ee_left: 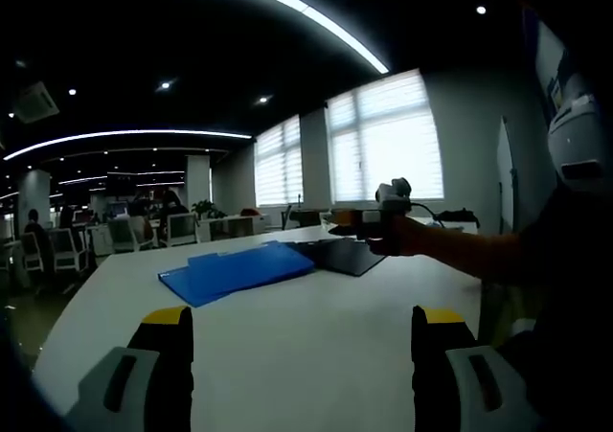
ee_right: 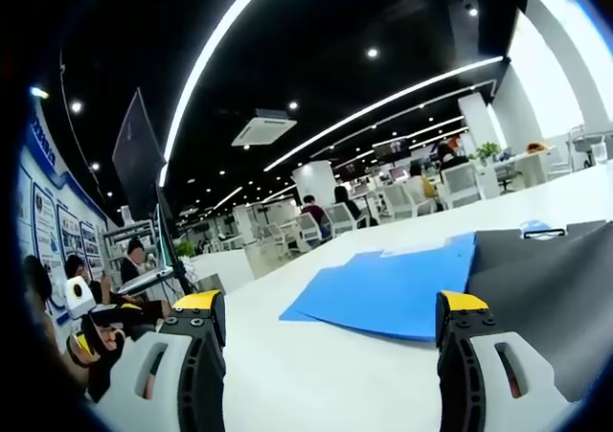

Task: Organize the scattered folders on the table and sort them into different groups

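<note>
On the white table (ee_left: 316, 346) a blue folder (ee_left: 237, 271) lies flat with a black folder (ee_left: 343, 255) touching its right edge, both toward the far side. The left gripper (ee_left: 302, 351) hangs over bare tabletop, jaws wide, empty. The right gripper (ee_right: 330, 355) hovers near both folders, jaws also spread wide, gripping nothing.

Bright blinded windows (ee_left: 383, 140), white office chairs (ee_right: 460, 185), curved ceiling light strips (ee_right: 383, 102), perhaps seated people (ee_right: 311, 212) beyond

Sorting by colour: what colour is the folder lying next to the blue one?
Black folder, beside the blue folder; clearest in the right gripper view.
</note>
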Motion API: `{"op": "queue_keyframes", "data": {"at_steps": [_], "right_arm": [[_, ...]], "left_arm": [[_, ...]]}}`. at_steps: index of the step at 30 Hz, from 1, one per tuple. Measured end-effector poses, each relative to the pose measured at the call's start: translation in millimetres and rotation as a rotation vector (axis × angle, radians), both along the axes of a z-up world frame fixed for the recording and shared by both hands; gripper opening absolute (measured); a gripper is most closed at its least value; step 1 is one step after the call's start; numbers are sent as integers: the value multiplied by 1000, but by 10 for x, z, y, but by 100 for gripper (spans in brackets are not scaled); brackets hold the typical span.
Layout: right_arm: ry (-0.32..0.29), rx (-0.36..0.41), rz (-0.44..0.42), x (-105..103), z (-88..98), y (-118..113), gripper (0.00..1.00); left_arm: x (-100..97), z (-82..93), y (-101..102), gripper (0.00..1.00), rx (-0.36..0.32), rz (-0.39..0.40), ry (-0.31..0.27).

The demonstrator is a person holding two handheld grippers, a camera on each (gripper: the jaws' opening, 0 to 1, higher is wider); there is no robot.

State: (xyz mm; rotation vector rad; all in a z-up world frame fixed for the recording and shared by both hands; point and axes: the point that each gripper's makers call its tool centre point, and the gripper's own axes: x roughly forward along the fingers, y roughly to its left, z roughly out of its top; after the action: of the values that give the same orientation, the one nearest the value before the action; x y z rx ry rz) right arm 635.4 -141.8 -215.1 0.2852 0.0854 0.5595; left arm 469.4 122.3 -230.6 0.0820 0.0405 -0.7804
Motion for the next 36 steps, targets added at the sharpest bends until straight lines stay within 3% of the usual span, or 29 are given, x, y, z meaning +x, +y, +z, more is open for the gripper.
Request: {"op": "queue_keyframes", "data": {"at_steps": [23, 36], "right_arm": [[64, 18, -3, -5, -215, 137, 90], [95, 11, -29, 87, -343, 49, 90]], "left_arm": [[-18, -1, -8, 95, 1, -2, 0], [-11, -2, 6, 95, -3, 5, 2]]}}
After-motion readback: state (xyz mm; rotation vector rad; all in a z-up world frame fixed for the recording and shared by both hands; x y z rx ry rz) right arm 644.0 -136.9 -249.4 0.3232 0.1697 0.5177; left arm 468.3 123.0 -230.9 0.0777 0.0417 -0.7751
